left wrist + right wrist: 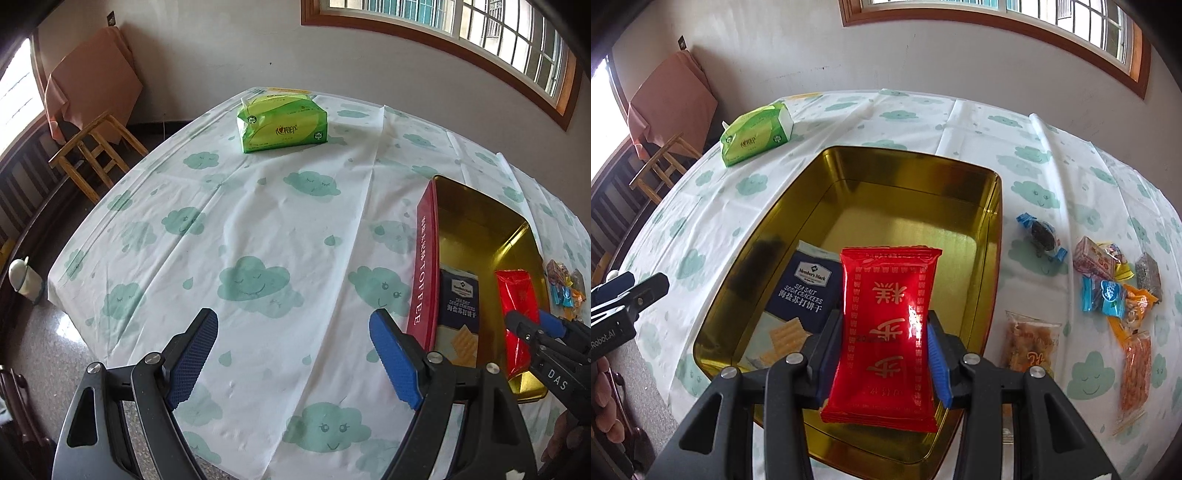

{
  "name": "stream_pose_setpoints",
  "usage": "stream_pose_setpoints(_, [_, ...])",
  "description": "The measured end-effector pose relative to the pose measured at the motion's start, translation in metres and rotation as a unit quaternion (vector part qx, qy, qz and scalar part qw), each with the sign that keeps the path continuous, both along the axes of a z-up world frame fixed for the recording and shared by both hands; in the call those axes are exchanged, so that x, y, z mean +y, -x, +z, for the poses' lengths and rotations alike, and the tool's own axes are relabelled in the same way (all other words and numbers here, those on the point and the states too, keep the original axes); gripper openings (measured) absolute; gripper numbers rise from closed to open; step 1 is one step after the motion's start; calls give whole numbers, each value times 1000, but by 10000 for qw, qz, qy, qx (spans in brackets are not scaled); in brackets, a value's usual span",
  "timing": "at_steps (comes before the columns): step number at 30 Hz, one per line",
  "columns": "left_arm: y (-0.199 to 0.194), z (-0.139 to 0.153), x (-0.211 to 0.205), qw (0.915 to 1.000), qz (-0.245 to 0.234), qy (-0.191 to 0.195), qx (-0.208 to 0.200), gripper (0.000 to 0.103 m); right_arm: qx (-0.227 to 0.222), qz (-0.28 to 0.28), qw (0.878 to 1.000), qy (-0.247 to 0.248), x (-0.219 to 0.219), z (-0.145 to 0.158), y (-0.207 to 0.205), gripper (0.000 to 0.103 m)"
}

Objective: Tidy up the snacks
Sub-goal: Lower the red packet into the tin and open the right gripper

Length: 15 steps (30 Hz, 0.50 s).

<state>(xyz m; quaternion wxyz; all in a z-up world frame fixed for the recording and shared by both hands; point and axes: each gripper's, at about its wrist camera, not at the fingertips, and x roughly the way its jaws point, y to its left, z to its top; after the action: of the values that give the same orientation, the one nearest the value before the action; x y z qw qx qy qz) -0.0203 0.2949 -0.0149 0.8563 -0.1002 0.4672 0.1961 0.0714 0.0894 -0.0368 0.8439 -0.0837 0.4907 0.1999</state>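
Observation:
A gold-lined tin (991,206) with red outer walls (421,266) stands open on the table. A dark blue cracker packet (809,291) lies inside it, also seen in the left wrist view (458,295). My right gripper (884,350) is shut on a red snack packet (886,321) and holds it over the tin's near end; the packet also shows in the left wrist view (517,295). My left gripper (291,354) is open and empty over bare cloth, left of the tin. Several loose wrapped snacks (1108,280) lie right of the tin.
A green tissue pack (282,123) sits at the far side of the cloud-print tablecloth (258,221). A wooden stool (92,155) and a draped chair stand beyond the left edge. A long orange snack bag (1134,373) lies near the front right.

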Motion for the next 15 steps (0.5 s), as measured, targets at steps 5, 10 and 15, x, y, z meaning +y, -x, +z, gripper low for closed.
stream_pose_setpoints(5, [-1,-2,1,10000,13,35,21,81,-39,-33,9997,236,5,-7,-3,43])
stream_pose_setpoints(10, [-2,-4,1,10000,1,72,62,81,12,19,9994,341,8,-14,-4,43])
stream_pose_setpoints(15, [-3,-3,-2,10000,-24,74,62,81,31,43,9995,297,10,-15,-3,44])
